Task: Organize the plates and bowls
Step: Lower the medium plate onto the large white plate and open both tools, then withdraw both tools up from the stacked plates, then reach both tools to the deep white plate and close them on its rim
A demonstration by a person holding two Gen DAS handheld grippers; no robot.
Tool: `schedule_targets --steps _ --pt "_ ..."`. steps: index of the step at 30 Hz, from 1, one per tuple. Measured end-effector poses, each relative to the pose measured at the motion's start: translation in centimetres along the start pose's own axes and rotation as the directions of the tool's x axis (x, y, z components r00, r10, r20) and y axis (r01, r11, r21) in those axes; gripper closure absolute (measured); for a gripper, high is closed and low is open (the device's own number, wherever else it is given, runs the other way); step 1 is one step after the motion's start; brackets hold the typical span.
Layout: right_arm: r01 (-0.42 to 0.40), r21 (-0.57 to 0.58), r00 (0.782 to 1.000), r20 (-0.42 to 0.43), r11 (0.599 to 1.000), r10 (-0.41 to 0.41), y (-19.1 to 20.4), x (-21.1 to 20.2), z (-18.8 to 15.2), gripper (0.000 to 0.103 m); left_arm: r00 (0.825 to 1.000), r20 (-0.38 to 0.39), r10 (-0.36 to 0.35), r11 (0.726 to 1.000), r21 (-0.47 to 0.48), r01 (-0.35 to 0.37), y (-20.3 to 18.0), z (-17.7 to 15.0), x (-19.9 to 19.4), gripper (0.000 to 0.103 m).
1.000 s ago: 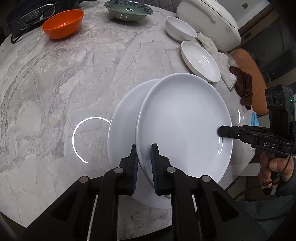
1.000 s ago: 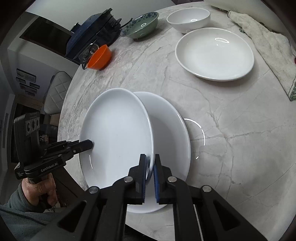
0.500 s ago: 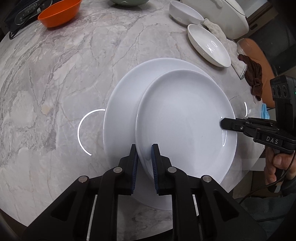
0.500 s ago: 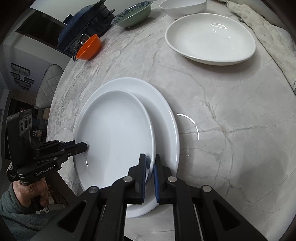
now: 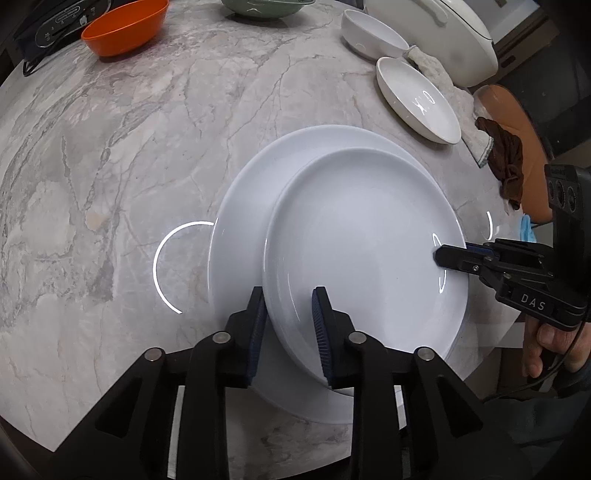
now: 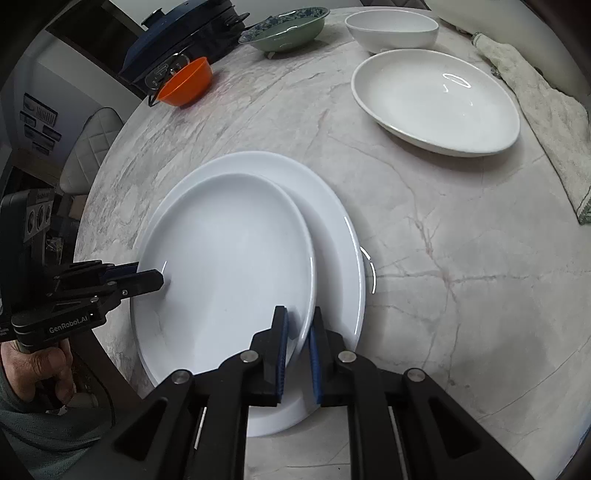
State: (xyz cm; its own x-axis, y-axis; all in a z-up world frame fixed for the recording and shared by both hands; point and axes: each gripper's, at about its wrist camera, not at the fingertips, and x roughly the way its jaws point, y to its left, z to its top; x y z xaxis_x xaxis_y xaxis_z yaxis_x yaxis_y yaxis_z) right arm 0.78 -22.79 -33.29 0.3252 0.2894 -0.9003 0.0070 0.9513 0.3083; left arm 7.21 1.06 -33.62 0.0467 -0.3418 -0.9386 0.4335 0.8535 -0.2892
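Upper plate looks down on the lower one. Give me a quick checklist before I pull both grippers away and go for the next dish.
1. Upper plate resting on the lower plate: ok, though offset toward the table's near edge.
2. Left gripper letting go: ok, jaws are opening; the outer pad sits close to the rim, the inner pad is off it.
3. Right gripper released: not ok, its pads are close on the rim.
4. Stack fully on the marble table: cannot tell; the near edge is hidden behind the grippers.
5. Next dishes reachable: ok; shallow white dish and white bowl stand unobstructed.
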Motion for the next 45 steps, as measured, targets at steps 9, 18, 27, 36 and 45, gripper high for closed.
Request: schedule_targets --steps 9,18,27,36,45 --pt "0.039 -0.050 0.999 0.038 0.998 -0.037 0.8 -0.2 -0.2 0.080 0.997 0.073 0.006 1.000 -0.026 -0.004 -0.3 -0.3 -2.6 0.036" --pt "-0.112 0.079 0.967 0.236 0.991 0.090 -2.4 -5.0 -1.3 0.020 0.986 0.164 0.015 0.992 -0.124 0.006 0.0 -1.8 -6.8 0.011" --pt "-0.319 0.466 0.927 0.336 0.825 0.168 -9.8 -5.7 -5.7 0.017 0.975 0.220 0.025 0.996 -0.087 -0.006 1.1 -1.3 -8.6 0.001" --pt "-0.432 0.560 0.854 0.507 0.706 0.121 -10.1 -9.9 -7.8 0.007 0.974 0.225 -0.006 0.997 0.074 -0.011 0.5 3.3 -8.2 0.000" --pt "-0.497 0.492 0.824 0.526 0.715 0.211 -14.3 -13.0 -1.6 0.002 0.984 0.166 -0.067 0.997 0.055 0.058 -2.4 12.9 -7.0 0.001"
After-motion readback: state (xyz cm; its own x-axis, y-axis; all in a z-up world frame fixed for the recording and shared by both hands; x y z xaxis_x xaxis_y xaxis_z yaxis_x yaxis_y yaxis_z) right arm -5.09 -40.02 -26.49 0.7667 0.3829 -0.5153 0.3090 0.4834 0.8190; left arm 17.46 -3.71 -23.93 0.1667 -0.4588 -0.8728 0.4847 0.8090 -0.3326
